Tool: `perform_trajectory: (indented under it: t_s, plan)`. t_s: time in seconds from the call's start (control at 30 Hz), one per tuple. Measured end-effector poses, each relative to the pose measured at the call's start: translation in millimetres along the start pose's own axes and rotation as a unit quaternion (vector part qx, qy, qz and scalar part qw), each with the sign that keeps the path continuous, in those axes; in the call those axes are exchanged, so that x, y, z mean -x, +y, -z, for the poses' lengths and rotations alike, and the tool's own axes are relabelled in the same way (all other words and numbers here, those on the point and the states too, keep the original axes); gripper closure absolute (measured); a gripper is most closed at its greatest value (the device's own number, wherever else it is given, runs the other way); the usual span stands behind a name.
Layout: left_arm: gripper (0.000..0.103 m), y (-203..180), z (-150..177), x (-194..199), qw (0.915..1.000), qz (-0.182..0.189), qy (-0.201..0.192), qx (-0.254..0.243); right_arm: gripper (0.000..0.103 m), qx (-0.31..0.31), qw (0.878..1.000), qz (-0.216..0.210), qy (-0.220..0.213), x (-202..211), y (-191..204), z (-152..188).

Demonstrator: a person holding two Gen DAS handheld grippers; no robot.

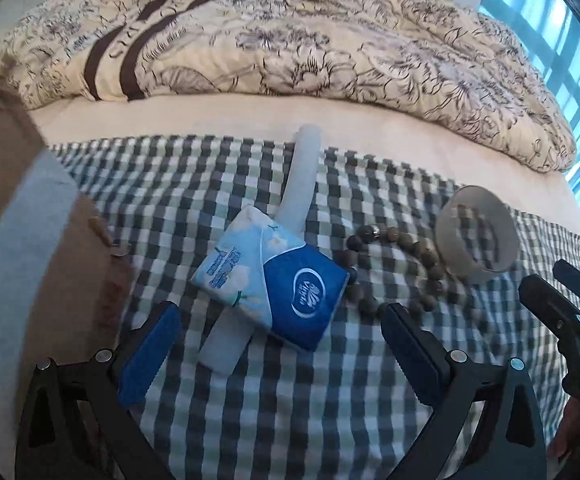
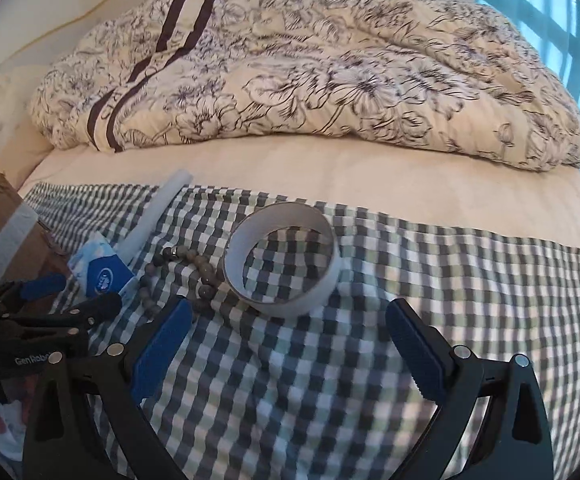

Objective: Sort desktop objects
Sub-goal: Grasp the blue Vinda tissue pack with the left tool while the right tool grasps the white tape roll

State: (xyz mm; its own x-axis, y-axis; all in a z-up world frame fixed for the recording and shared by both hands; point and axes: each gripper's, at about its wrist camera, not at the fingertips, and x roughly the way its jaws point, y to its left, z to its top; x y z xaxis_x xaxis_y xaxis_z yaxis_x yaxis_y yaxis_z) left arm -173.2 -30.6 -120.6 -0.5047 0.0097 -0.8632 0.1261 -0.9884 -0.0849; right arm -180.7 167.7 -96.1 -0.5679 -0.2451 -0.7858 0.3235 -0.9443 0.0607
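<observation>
Your items lie on a green, grey and white checked cloth (image 1: pixel 273 392) spread over a bed, with a cream quilt (image 1: pixel 330 40) printed in dark line-drawn flowers bunched behind it.

At the middle of the left wrist view sits a soft tissue pack (image 1: pixel 269 284), glossy plastic, pale blue with white blossoms on one half and deep blue with a white oval logo on the other. It rests across a long, matte, translucent white tube (image 1: pixel 298 184) that runs away from you. Just right of the pack curls a bracelet of round, dull brown wooden beads (image 1: pixel 406 272), touching a wide white tape ring (image 1: pixel 478 236), smooth and standing tilted on its edge. A brown cardboard box with a pale tape strip (image 1: pixel 21 240) fills the left side.

Your left gripper (image 1: pixel 281 332) has its blue-padded jaws spread wide, one on each side of the pack and tube, gripping nothing. Your right gripper (image 2: pixel 290 332) also has its jaws wide apart and empty, just short of the tape ring.
</observation>
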Motion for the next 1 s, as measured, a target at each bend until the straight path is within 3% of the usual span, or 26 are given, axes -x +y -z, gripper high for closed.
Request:
perform_trajectory:
  t_s: [0.23, 0.5, 0.87, 0.93, 1.0]
  plan:
    - [0.001, 2, -4, -21, 0.9998, 0.011, 0.005, -0.012, 0.005, 0.009, 0.999, 0.029, 0.022, -32, 3, -5]
    - [0.0, 4, -9, -34, 0.9996, 0.026, -0.007, -0.007, 0.005, 0.01, 0.999, 0.029, 0.027, -53, 2, -13]
    - [0.0, 0, -3, -46, 0.9987, 0.018, -0.037, -0.029, 0.006, 0.021, 0.997, 0.065, 0.029, -83, 12, -24]
    - [0.0, 0, -5, -47, 0.9988, 0.019, -0.034, -0.029, 0.021, 0.016, 0.997, 0.069, 0.022, -79, 12, -24]
    - [0.0, 0, -4, -45, 0.9987, 0.017, -0.036, -0.031, 0.02, 0.011, 0.998, 0.063, 0.021, -74, 10, -24]
